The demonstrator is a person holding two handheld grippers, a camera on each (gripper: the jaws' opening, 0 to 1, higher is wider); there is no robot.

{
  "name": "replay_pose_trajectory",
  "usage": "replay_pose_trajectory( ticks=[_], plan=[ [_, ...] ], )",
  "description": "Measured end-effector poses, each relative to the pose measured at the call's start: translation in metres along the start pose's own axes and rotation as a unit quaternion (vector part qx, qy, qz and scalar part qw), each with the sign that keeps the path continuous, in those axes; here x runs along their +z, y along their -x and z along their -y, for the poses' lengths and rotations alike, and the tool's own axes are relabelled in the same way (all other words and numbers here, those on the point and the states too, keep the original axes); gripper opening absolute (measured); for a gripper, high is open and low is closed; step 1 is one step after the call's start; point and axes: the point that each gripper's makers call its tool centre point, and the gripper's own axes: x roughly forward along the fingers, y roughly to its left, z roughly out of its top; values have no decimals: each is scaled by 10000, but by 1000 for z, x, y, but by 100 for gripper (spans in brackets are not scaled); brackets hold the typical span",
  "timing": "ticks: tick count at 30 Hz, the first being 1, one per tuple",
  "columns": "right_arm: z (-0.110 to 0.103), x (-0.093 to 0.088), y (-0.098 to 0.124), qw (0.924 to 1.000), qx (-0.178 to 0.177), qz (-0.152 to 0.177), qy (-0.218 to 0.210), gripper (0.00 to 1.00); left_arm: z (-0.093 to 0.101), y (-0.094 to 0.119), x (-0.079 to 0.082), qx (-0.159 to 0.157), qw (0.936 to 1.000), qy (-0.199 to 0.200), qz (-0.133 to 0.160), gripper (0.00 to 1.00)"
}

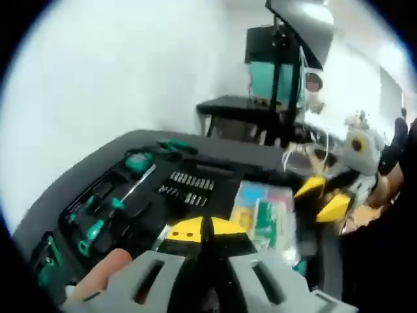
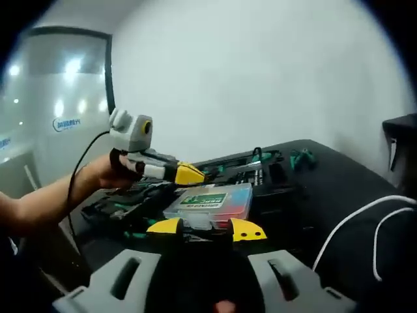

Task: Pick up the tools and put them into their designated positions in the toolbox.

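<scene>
in the left gripper view, the left gripper [image 1: 207,229] shows its two yellow-tipped fingers [image 1: 179,229] meeting at the bottom centre, tips together with no gap and nothing visible between them. a fingertip of the person's hand [image 1: 104,272] rests on the grey gripper body at lower left. the gripper seems raised above the work, likely between tools rather than carrying one.

just beyond its tips lies the open black toolbox [image 1: 88,195], its foam tray holding green-handled screwdrivers [image 1: 104,215] in slots and a row of small metal bits [image 1: 189,186] in the middle. a clear plastic parts case [image 1: 264,208] with a colourful label sits beside the tray on the dark table [image 1: 260,153]. further right, the right gripper [image 1: 324,197] enters with its yellow tips slightly parted and empty.

in the right gripper view, the right gripper [image 2: 206,229] has its yellow fingertips [image 2: 164,226] apart, a clear gap between them, holding nothing; it points at the parts case [image 2: 210,202] just ahead, probably lined up to approach it. the left gripper [image 2: 189,174] reaches in from the left, held in the person's hand [image 2: 114,169], poised over the toolbox [image 2: 124,205]. green-handled pliers [image 2: 301,156] lie loose on the table, well apart from the tray, so sorting looks unfinished. a white cable [image 2: 365,222] loops at the right.
</scene>
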Motion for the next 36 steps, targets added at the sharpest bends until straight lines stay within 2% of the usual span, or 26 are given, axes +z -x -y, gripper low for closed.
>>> replay_pose_trajectory(
  ticks=[1, 2, 5, 8, 10, 11, 13, 16, 17, 18, 19, 20, 23, 25, 26, 27, 28, 30, 32, 34, 36],
  plan=[
    [0, 0, 0, 10000, 8, 0, 1, 25, 2, -2, -4, -35, 9997, -243, -81, 4],
    [-1, 0, 0, 10000, 44, 0, 15, 25, 5, -5, 3, -67, 9987, -466, 170, 4],
    [1, 2, -1, 10000, 70, -11, 37, 25, 27, 0, 8, -558, 9974, -375, 256, 4],
    [7, 4, -3, 10000, 10, 13, 41, 25, 34, 2, 8, -678, 9963, -466, 228, 4],
    [12, 1, -6, 10000, -43, -47, 59, 25, 36, 2, 8, -642, 9962, -570, 171, 4],
    [14, -2, -7, 9999, -74, -131, 76, 25, 31, 4, 7, -489, 9960, -744, 31, 4],
    [19, -3, -10, 9998, -95, -152, 76, 25, 8, 6, 10, -22, 9955, -952, 14, 4],
    [15, -3, -9, 9999, -33, -142, 28, 25, -5, 10, 10, 50, 9961, -882, 49, 4],
    [13, -3, -9, 9999, -18, -151, 50, 25, 0, 10, 0, -110, 9949, -990, -185, 4],
    [12, -3, -9, 9998, -6, -159, 74, 25, 13, 8, -8, -174, 9926, -1132, -400, 4],
    [11, -3, -9, 9998, 1, -155, 81, 25, 18, 5, -12, -226, 9908, -1246, -474, 4],
    [9, -3, -9, 9999, 19, -148, 72, 25, 23, 2, -12, -185, 9893, -1366, -477, 4],
    [6, -3, -10, 9997, 45, -190, 138, 25, 29, 2, -11, -451, 9905, -1236, -398, 4],
    [7, -3, -11, 9995, 41, -191, 242, 26, 41, 1, -7, -640, 9912, -1131, -253, 4],
    [11, -4, -11, 9992, -20, -241, 331, 26, 39, 1, -5, -572, 9901, -1272, -160, 4],
    [13, -5, -10, 9986, -50, -295, 425, 26, 44, 1, -6, -632, 9904, -1224, -124, 4],
    [13, -1, -8, 9992, -35, -214, 334, 26, 43, 1, -6, -578, 9897, -1306, -71, 4],
    [17, -1, -3, 9994, -44, -208, 290, 26, 51, 3, -8, -662, 9908, -1177, -21, 4],
    [21, 0, -1, 9997, -44, -188, 176, 26, 58, 4, -9, -697, 9894, -1272, 9, 4],
    [21, -3, 0, 9995, 42, -220, -235, 26, 62, 6, -8, -608, 9869, -1491, 4, 4],
    [21, -3, 1, 9959, 194, -210, -856, 26, 68, 10, -2, -476, 9820, -1827, 101, 4]
  ],
)
